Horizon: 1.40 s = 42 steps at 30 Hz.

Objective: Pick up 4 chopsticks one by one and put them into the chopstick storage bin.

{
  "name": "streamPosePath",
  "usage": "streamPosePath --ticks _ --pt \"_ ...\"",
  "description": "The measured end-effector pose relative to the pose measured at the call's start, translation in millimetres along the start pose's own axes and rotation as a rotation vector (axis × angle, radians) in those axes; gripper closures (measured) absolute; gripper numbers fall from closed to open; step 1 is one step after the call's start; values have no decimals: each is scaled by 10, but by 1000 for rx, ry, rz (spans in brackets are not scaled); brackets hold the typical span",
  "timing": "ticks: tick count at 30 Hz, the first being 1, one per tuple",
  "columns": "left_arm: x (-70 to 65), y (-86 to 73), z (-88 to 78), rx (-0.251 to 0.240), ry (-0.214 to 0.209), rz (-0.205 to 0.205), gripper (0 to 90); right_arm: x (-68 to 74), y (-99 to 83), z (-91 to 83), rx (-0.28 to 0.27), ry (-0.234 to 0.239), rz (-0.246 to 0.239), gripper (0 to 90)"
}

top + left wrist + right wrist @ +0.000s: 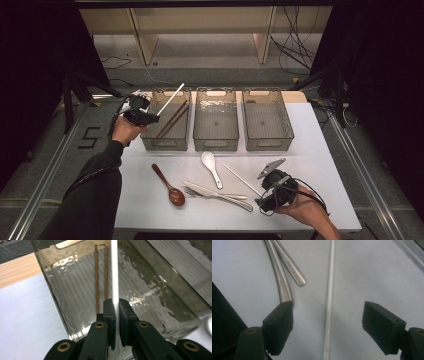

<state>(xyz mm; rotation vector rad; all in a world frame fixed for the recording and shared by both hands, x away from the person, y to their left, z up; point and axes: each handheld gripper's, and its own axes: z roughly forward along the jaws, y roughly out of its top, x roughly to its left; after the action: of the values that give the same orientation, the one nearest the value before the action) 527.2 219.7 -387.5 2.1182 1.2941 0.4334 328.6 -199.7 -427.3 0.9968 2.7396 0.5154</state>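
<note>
My left gripper [150,118] is shut on a white chopstick [170,99], held slanting over the left clear bin [146,141]. In the left gripper view the white chopstick [114,270] runs up from between the closed jaws [117,305], above two brown chopsticks [101,277] lying in that bin. The brown chopsticks [172,120] show in the high view too. My right gripper [262,202] stands open low over the table at the front right. In the right gripper view a second white chopstick [329,297] lies on the table between its open jaws [327,326], untouched.
Two more clear bins [200,142] [250,142] stand beside the first. On the white table [310,150] lie a brown wooden spoon [169,186], a white ceramic spoon [211,166], a metal fork [220,196] and a knife. Metal handles [284,272] lie left of the right jaws.
</note>
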Motion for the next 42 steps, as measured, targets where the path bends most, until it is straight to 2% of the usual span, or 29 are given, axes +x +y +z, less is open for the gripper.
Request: streamPosePath --ticks 6,15,19,24,28,32,37,42 --pt "38 -1 78 9 6 -22 846 -2 1 0 0 2 0 260" --pt "36 5 188 32 19 -4 844 5 3 3 0 5 -5 261" --pt "25 1 239 30 27 -9 842 4 3 5 1 7 -5 262" --pt "5 -3 291 19 61 2 834 9 5 13 2 10 -10 262" --pt "-1 9 261 -3 68 -6 724 10 2 9 3 9 -6 262" --pt "-10 41 158 -25 53 -14 613 3 0 10 3 10 -4 262" --pt "-89 54 -14 -42 13 -36 469 -2 0 6 3 5 0 262" --pt "-218 -17 -224 -62 -65 -42 344 -13 -6 16 14 0 6 265"
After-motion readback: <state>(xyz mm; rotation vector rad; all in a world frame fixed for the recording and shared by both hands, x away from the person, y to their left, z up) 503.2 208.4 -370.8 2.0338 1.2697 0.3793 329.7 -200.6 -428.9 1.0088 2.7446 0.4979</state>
